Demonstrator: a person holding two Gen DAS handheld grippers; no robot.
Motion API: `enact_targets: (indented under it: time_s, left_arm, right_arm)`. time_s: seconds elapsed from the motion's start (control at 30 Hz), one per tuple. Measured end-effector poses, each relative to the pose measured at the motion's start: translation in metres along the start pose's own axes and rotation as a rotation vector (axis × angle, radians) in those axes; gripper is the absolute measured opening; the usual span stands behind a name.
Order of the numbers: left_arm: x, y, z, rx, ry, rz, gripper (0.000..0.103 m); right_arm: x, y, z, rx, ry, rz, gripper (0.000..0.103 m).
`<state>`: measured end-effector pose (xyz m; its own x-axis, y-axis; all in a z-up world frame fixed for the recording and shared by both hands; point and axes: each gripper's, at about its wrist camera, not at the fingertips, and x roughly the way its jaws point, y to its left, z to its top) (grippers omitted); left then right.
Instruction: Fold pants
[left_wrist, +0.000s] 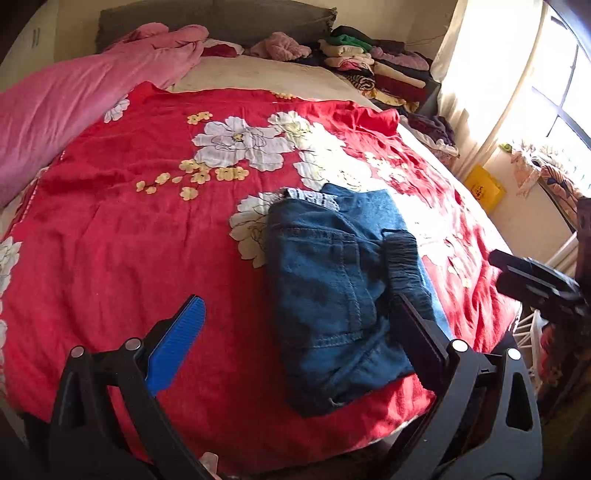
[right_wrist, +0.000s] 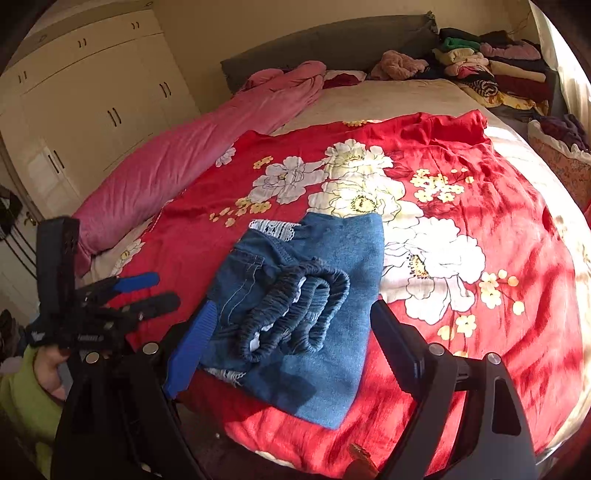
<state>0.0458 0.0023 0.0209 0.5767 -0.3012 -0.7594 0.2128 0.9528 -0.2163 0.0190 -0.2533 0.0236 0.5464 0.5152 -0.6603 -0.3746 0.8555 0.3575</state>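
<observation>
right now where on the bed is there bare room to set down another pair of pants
Free: the red floral blanket between the folded jeans and the pink duvet, and the beige sheet beyond the blanket. Crowded: the far corner by the window, heaped with a clothes pile.

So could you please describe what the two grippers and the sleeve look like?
Both the left gripper and right gripper have black frames with silver pivot pins, one ribbed blue finger and one black finger. The sleeve is light green.
</observation>
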Motion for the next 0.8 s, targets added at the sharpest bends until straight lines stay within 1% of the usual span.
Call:
enact_targets:
  time_s: [0.03, 0.1, 0.13, 0.17, 0.2, 0.27, 0.4, 0.5, 0.53, 0.57, 0.6, 0.63, 0.7, 0.73, 0.8]
  left_arm:
    - [0.003, 0.004, 0.005, -0.006, -0.002, 0.006, 0.092]
    - [0.010, 0.006, 0.015, 0.000, 0.001, 0.003, 0.083]
    - [0.014, 0.005, 0.019, 0.005, 0.002, 0.001, 0.073]
    - [0.018, 0.004, 0.024, 0.012, 0.003, -0.003, 0.066]
    - [0.024, 0.001, 0.029, 0.024, 0.009, -0.010, 0.063]
    - [0.036, -0.006, 0.035, 0.044, 0.027, -0.022, 0.054]
    - [0.060, -0.020, 0.042, 0.108, 0.061, -0.022, 0.053]
    - [0.081, -0.019, 0.043, 0.128, 0.095, 0.000, 0.053]
    - [0.089, -0.018, 0.043, 0.129, 0.108, 0.014, 0.053]
    - [0.094, -0.015, 0.043, 0.128, 0.115, 0.026, 0.053]
    - [0.098, -0.011, 0.043, 0.124, 0.119, 0.035, 0.053]
    - [0.101, -0.007, 0.043, 0.116, 0.120, 0.043, 0.054]
    - [0.103, 0.000, 0.045, 0.098, 0.114, 0.053, 0.055]
    - [0.104, 0.004, 0.046, 0.089, 0.111, 0.054, 0.058]
    - [0.107, 0.009, 0.046, 0.064, 0.115, 0.044, 0.061]
  right_arm:
    - [0.002, 0.000, -0.005, 0.013, 0.014, 0.017, 0.084]
    - [0.011, 0.003, -0.017, 0.039, 0.063, 0.063, 0.084]
    - [0.016, 0.005, -0.023, 0.050, 0.086, 0.076, 0.084]
    - [0.023, 0.007, -0.029, 0.059, 0.109, 0.085, 0.084]
    - [0.029, 0.010, -0.033, 0.069, 0.132, 0.096, 0.084]
    - [0.044, 0.015, -0.038, 0.087, 0.177, 0.111, 0.084]
    - [0.066, 0.021, -0.033, 0.146, 0.189, 0.129, 0.084]
    - [0.087, 0.017, -0.027, 0.224, 0.195, 0.079, 0.084]
    - [0.094, 0.015, -0.026, 0.250, 0.193, 0.079, 0.084]
    - [0.100, 0.016, -0.025, 0.250, 0.194, 0.081, 0.070]
    - [0.105, 0.020, -0.022, 0.222, 0.204, 0.089, 0.037]
    - [0.105, 0.026, -0.019, 0.192, 0.195, 0.106, 0.032]
    - [0.095, 0.035, -0.015, 0.124, 0.136, 0.122, 0.024]
    - [0.092, 0.036, -0.014, 0.108, 0.120, 0.125, 0.024]
    - [0.092, 0.027, -0.018, 0.132, 0.136, 0.114, 0.024]
